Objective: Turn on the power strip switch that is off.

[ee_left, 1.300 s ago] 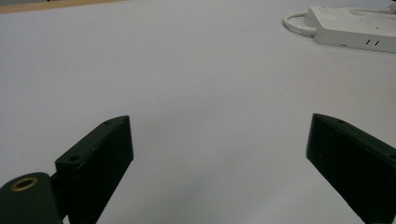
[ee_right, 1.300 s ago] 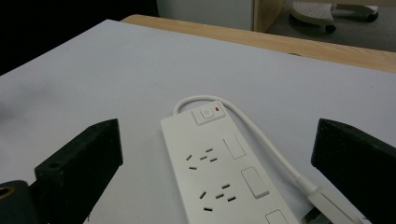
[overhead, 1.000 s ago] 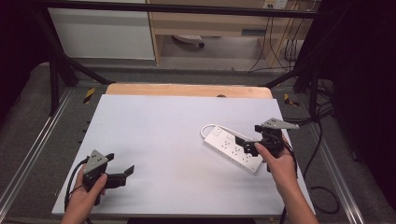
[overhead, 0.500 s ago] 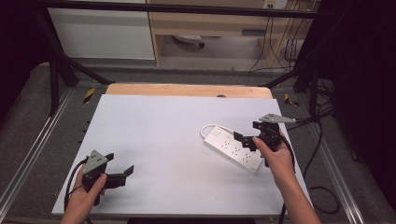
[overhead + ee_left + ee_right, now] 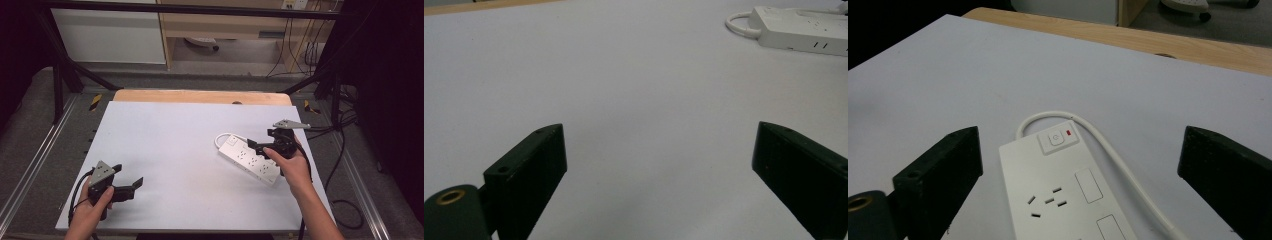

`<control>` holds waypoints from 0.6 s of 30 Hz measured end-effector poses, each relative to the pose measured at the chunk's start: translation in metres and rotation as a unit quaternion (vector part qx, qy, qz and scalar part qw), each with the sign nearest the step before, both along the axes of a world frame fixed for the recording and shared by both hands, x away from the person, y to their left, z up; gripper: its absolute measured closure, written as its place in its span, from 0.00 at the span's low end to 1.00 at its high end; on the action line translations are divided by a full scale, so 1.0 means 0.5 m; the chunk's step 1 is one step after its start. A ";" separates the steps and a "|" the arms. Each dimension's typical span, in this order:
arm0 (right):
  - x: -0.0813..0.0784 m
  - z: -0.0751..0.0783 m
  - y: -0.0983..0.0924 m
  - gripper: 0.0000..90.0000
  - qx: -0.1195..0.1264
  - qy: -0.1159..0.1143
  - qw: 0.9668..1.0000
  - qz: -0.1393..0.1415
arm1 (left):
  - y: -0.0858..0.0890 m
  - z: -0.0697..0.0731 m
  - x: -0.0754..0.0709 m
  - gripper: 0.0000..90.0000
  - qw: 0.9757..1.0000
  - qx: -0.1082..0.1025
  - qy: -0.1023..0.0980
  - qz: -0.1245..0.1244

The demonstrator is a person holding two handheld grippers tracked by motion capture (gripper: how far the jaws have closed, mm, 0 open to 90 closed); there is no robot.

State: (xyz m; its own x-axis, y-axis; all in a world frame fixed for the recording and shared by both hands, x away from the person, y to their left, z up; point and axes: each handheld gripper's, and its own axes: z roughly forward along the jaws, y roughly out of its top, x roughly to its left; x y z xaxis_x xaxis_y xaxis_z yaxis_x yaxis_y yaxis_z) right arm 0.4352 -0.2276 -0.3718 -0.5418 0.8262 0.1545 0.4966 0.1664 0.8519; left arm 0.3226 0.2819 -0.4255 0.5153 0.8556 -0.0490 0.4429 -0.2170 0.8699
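My right gripper (image 5: 256, 145) has slid forward along the power strip (image 5: 248, 159) over the last second, from its near end toward the switch end; left gripper (image 5: 134, 185) hasn't moved.

Power strip: white, lying flat on the right half of the worktop (image 5: 175, 135), set diagonally, switch end pointing to the far left, other end toward the right edge. Its white cable (image 5: 223, 136) loops out of the switch end and curls back along the strip's far side. In the right gripper view the switch (image 5: 1055, 138) with a small red mark beside it sits at the far end of the strip (image 5: 1068, 195), one socket and two blank covers nearer me.

My right gripper hovers over the strip's middle, jaws spread wide, one on each side of it in the right gripper view; nothing pinched. Whether the jaws touch the strip, I can't tell.

My left gripper sits near the near left corner of the worktop, well apart from the strip, jaws also spread wide, nothing between them but bare white surface. The strip (image 5: 804, 31) shows at the far right of the left gripper view.
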 end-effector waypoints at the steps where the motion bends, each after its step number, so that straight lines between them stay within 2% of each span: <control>1: 0.001 0.001 0.001 0.09 -0.001 0.001 1.000 -0.001 | 0.000 0.000 0.000 0.08 1.000 0.000 0.000 0.000; 4: 0.004 0.006 0.002 0.18 0.001 -0.007 1.000 0.001 | 0.001 -0.001 0.001 0.08 1.000 0.001 0.000 0.001; 11: 0.008 0.012 0.007 0.24 -0.002 -0.014 1.000 0.002 | 0.000 0.000 0.001 0.08 1.000 0.003 0.000 0.000; 13: 0.010 0.013 0.007 0.26 0.007 -0.013 1.000 0.008 | 0.000 0.000 0.001 0.08 1.000 0.003 0.000 0.000; 15: 0.013 0.013 0.007 0.28 0.006 -0.016 1.000 0.010 | 0.000 0.000 0.001 0.08 1.000 0.003 0.000 0.000; 18: 0.018 0.013 0.008 0.35 0.007 -0.015 1.000 0.008 | 0.000 0.000 0.001 0.08 1.000 0.003 0.000 -0.001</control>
